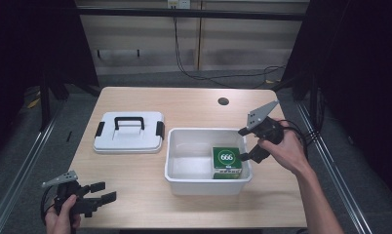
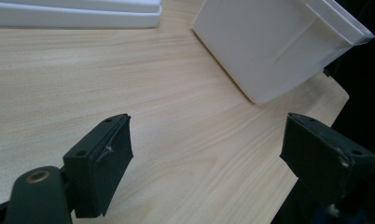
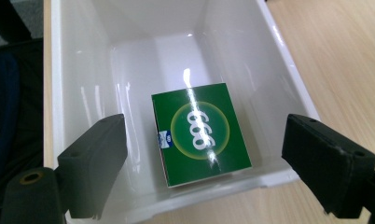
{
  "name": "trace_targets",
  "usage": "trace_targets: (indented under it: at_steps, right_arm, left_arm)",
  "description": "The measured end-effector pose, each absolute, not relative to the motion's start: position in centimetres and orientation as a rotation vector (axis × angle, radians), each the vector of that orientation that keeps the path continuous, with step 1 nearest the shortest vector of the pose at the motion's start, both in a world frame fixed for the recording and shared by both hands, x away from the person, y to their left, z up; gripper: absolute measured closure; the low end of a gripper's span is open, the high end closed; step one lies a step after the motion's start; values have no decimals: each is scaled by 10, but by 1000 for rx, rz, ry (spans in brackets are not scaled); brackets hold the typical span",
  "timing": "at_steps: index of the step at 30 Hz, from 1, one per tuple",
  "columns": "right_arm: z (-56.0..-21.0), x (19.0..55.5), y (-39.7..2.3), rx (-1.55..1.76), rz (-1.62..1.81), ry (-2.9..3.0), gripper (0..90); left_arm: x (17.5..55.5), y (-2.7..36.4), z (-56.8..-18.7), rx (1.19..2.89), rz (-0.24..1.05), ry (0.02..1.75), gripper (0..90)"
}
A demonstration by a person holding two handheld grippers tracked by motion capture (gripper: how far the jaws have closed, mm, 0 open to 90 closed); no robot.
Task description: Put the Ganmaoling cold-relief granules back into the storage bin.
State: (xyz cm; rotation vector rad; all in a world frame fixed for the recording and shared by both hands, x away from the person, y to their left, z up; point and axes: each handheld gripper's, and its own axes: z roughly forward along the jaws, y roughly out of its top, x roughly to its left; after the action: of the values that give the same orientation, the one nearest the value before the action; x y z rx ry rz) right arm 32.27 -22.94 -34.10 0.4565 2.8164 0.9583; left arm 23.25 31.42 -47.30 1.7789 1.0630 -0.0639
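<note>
A green box marked 666 lies flat in the near right corner of a white bin. My right gripper hovers over the bin's right rim, open, jaws wide on either side of the box and above it, touching nothing. My left gripper rests low at the table's front left corner, open and empty, pointing toward the bin's outer wall.
A white lid with a black handle lies left of the bin; its edge shows in the left gripper view. A round cable hole sits at the table's back. Bare wood lies in front of the bin.
</note>
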Motion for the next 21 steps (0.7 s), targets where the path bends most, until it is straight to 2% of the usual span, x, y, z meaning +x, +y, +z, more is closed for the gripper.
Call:
trace_targets:
  at_steps: [13,21]
  right_arm:
    - [-341,295,-259,568,1066,2690,137]
    - [-358,283,-284,689,1091,2636,135]
  left_arm:
    - [232,314,-473,1778,-61,1067,161]
    - [233,314,-473,1779,-65,1069,161]
